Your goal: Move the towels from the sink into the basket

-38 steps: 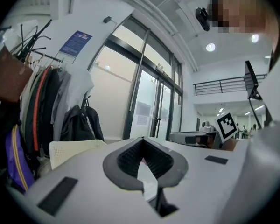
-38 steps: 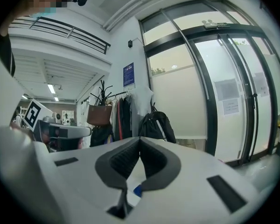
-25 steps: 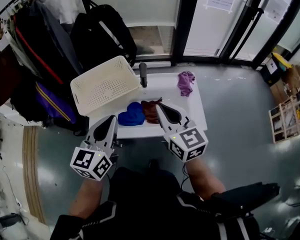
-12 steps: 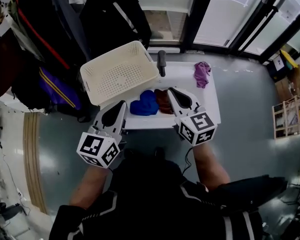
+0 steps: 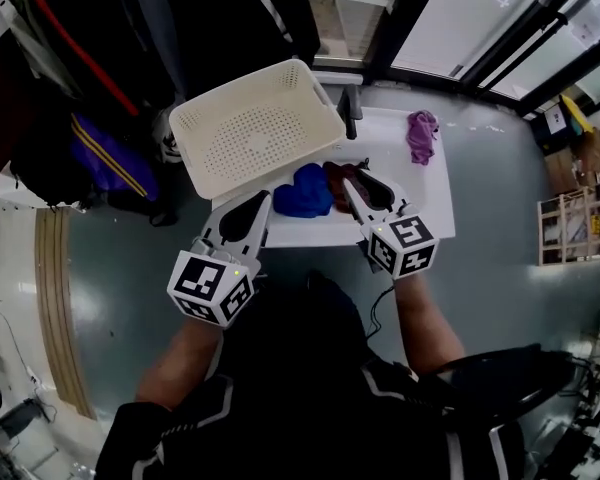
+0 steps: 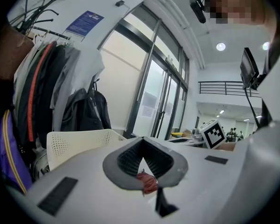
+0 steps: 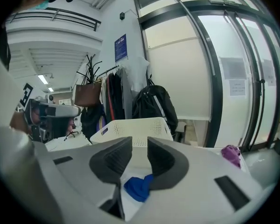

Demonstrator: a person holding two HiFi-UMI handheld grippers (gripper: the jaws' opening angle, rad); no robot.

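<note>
A white sink holds a blue towel and a dark red towel. A purple towel lies on the sink's far right corner. The white perforated basket stands to the sink's left. My left gripper hovers at the sink's near left edge beside the blue towel, with its jaws meeting at the tips. My right gripper is over the red towel. Its jaws have just been opening and stand slightly apart with nothing between them. The right gripper view shows the blue towel below the right gripper.
A black faucet rises at the sink's back edge. Coats and bags hang left of the basket. Glass doors stand behind the sink. A shelf with boxes is at far right.
Both grippers have moved forward and down toward the sink. The right gripper's jaws, shut before, now stand slightly apart.
</note>
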